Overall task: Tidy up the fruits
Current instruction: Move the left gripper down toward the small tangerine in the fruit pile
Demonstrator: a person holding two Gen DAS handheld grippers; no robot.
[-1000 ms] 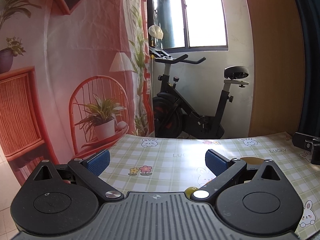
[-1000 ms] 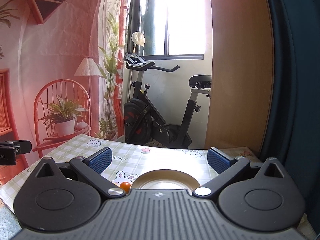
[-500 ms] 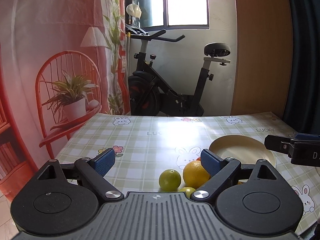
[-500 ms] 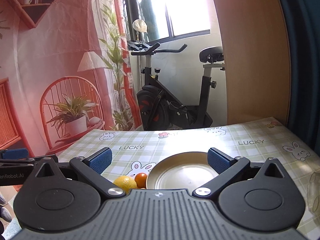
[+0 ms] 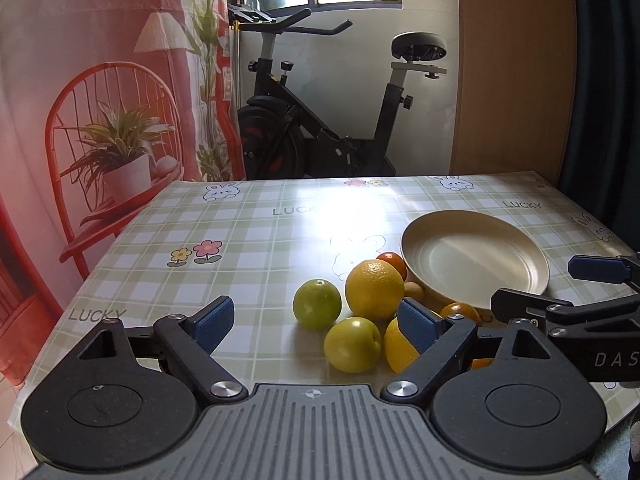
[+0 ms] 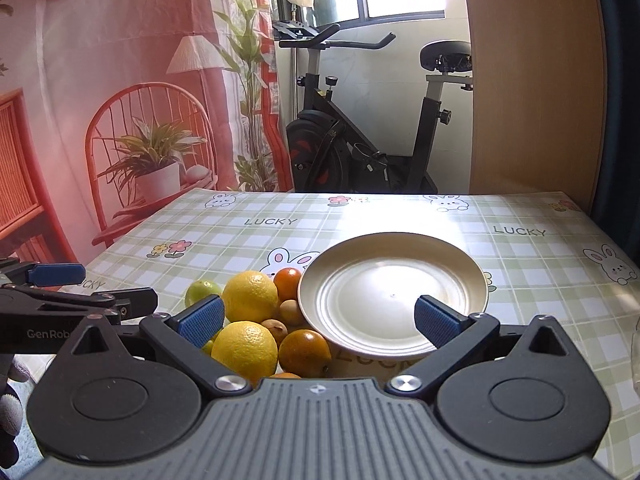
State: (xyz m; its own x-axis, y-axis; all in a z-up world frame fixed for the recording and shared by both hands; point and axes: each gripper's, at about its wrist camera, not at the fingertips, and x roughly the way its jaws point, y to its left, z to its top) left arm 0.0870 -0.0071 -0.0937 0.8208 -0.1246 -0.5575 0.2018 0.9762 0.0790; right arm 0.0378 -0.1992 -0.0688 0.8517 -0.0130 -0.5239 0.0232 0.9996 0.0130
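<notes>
Left tool (image 5: 316,326): jaws spread but closing; its blue pads (image 5: 212,322) press on nothing. Two green fruits and part of a yellow fruit lie on the tabletop in the gap ahead of them.
Right tool (image 6: 320,318): jaws wide apart, grasping nothing; it hangs over the near edge of the plate, and its left pad stands in front of the fruit pile.
Near green fruit (image 5: 352,344): on the tabletop, just ahead of the left tool, touching the yellow fruit beside it.
Far green fruit (image 5: 317,303): just behind and to the left of the near one.
Large yellow fruits (image 6: 250,298): two, one behind the other, in the middle of the pile.
Oranges (image 6: 305,354): one at the near side of the pile against the plate's rim, a smaller one (image 6: 288,283) at the far side, also by the rim.
Small tan fruits (image 6: 289,312): tucked between the yellow fruits and the plate.
Plate (image 6: 460,280): pale metal, holding no fruit, to the right of the pile.
Tabletop (image 5: 256,248): covered in a green checked cloth printed with rabbits, flowers and the word LUCKY.
Behind the tabletop: an exercise bike (image 5: 340,120) under a window, a printed backdrop (image 5: 100,80) at left.
</notes>
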